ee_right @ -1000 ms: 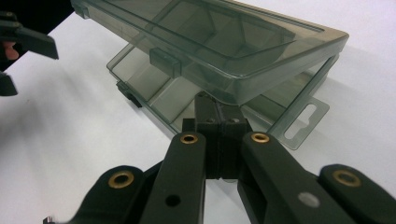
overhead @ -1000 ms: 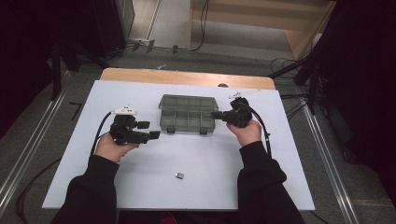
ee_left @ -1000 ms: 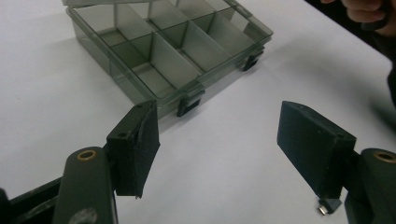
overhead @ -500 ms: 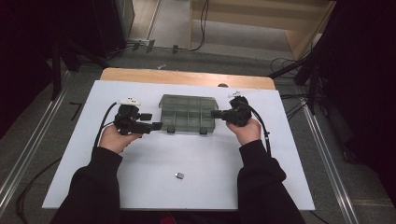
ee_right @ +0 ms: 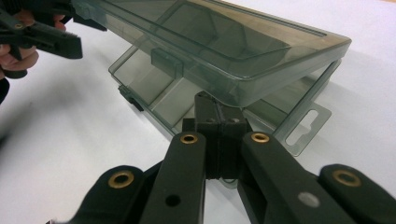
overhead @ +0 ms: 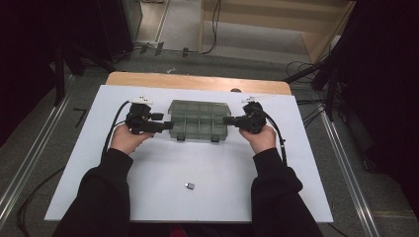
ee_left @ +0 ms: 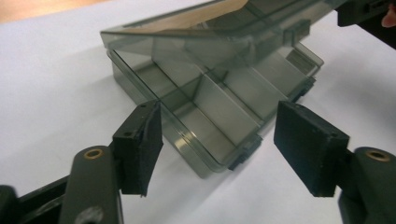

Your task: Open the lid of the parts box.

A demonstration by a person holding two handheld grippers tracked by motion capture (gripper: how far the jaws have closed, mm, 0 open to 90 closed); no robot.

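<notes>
The smoky compartment box sits near the worktop's far edge, lid partly raised. The right gripper, jaws pressed together, props that lid from beneath. The left gripper, jaws apart and just closing slightly, nears the box's front corner. Likely next: steady the base while the lid swings.

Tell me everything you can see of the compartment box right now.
The compartment box is a smoky, see-through plastic case lying flat on the white table, hinge side away from the person. Its lid is lifted partway, tilted above the base. Dividers split the base into compartments that look empty. Two small latches sit on the front edge, and a hang tab sticks out at one end. The right gripper, shut, is wedged under the lid's edge; the left gripper stands open at a front corner, not gripping.
</notes>
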